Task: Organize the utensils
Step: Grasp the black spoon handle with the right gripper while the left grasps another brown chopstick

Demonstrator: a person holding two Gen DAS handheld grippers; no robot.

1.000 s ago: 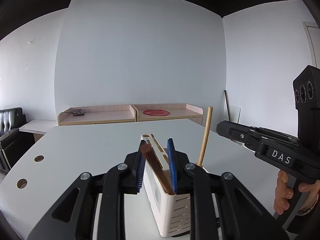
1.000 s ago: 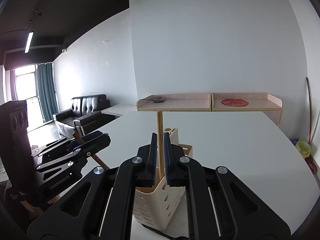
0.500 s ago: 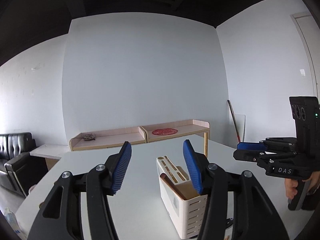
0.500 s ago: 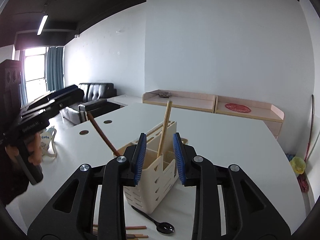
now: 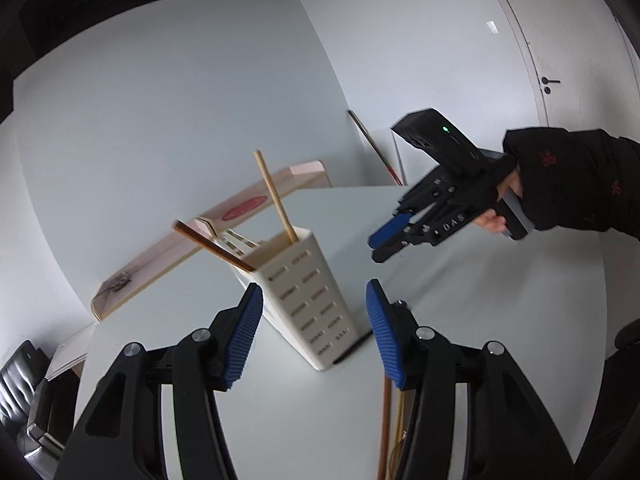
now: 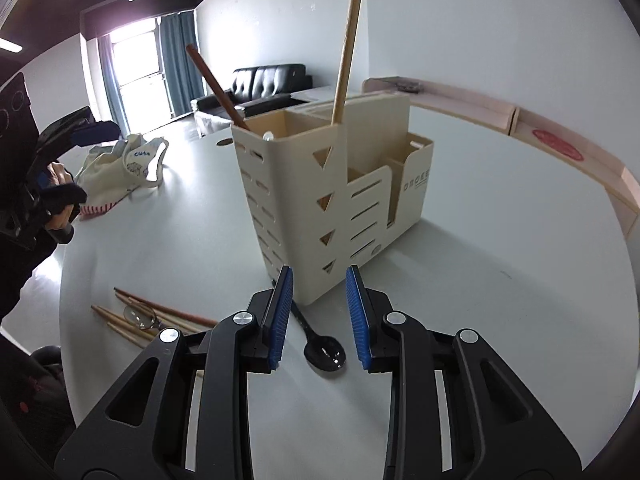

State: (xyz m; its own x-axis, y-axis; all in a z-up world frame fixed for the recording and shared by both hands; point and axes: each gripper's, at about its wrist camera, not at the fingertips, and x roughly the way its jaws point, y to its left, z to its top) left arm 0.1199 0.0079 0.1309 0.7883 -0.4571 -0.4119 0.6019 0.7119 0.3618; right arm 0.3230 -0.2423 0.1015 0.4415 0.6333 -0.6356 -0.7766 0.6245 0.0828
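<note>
Your right hand-held gripper [image 6: 319, 316] hangs over the near edge of the tabletop [image 6: 500, 240] with its blue pads apart by a moderate gap and nothing between them. Directly below and between those pads lies the black spoon [image 6: 320, 344]: its bowl sits nearest you, and its handle runs away and slightly left toward the foot of the cream utensil holder [image 6: 332, 200], where the handle tip meets or slips just under the holder's near corner; I cannot tell which. So the spoon's long axis runs near-to-far, roughly in line with your fingers, and the pads straddle it side to side. In my judgement a short drop would put them on the handle just behind the bowl.

To the left of the spoon, a loose bundle of chopsticks [image 6: 160, 320], brown and pale, lies on the tabletop with a clear spoon [image 6: 140, 316] resting across it. That pile is nearer your left side.

The holder already carries 2 sticks in its tall near compartment: a dark brown chopstick [image 6: 216, 84] leaning left and a pale wooden chopstick [image 6: 346, 56] standing almost upright.

Your left hand-held gripper [image 5: 316, 336] is wide open and empty, tilted, looking at the holder's slotted end wall from the near left. You are holding the right one level and pitched down at the tabletop, so it is the better placed for the black spoon.
</note>
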